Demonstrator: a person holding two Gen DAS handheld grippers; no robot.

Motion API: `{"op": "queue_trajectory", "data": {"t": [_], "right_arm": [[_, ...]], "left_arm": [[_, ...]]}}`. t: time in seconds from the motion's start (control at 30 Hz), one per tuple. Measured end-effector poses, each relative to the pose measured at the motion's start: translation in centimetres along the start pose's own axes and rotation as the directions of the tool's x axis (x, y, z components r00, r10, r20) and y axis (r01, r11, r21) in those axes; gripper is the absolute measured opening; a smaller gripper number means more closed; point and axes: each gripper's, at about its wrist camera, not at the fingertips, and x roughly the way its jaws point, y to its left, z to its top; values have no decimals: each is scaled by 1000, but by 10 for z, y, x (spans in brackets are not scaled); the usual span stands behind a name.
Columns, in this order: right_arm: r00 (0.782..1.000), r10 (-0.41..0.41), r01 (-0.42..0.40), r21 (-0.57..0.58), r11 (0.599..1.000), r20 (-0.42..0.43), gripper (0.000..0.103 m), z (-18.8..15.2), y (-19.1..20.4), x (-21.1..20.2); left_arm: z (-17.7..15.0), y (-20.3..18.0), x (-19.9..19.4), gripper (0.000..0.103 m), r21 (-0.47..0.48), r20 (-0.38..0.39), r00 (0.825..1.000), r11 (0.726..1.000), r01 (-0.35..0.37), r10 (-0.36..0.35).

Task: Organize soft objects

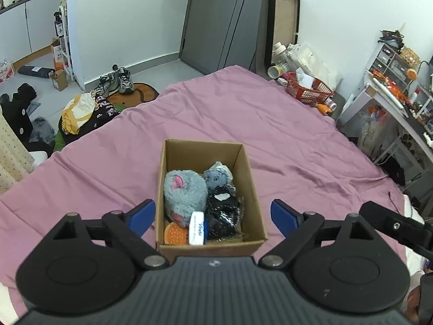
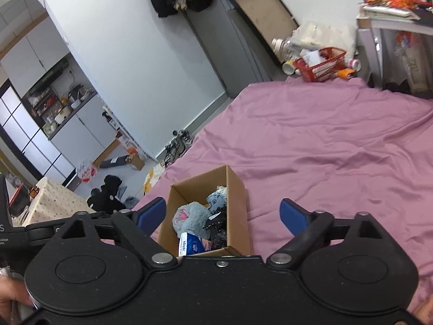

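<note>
Open cardboard box (image 1: 209,203) on the pink bedsheet (image 1: 297,140), wide bare sheet on every side of it. Inside the box: grey plush toy (image 1: 184,189) at left, smaller grey plush (image 1: 217,174) toward the far wall, black lacy bundle (image 1: 223,214), possibly wrapped in plastic, at right, tissue pack (image 1: 197,228) and orange round piece (image 1: 176,233) against the near wall. Left gripper (image 1: 213,214) spread wide above the box's near rim, empty. Right gripper (image 2: 223,212) likewise apart, clamping nothing.

White walls (image 1: 130,13), grey door (image 1: 216,19), cluttered floor (image 1: 40,81)
</note>
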Motion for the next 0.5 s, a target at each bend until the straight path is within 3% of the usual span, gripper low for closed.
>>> {"op": "queue_trajectory", "data": {"t": [0.1,0.23,0.5], "right_arm": [[1000,-11,11,2,1000,19,103,-3,-2,-13],[999,-18,18,11,1000,30,103,-6,-4,-27],[998,-18,18,8,1000,61,103,-16,-2,-60]], "left_arm": [[-5,-4,-12,96,11,9,1000,1000,6,-6],[-12,-10,-27,103,24,20,999,999,26,-26],[-27,-25,-60,103,78,92,995,997,29,-36]]}}
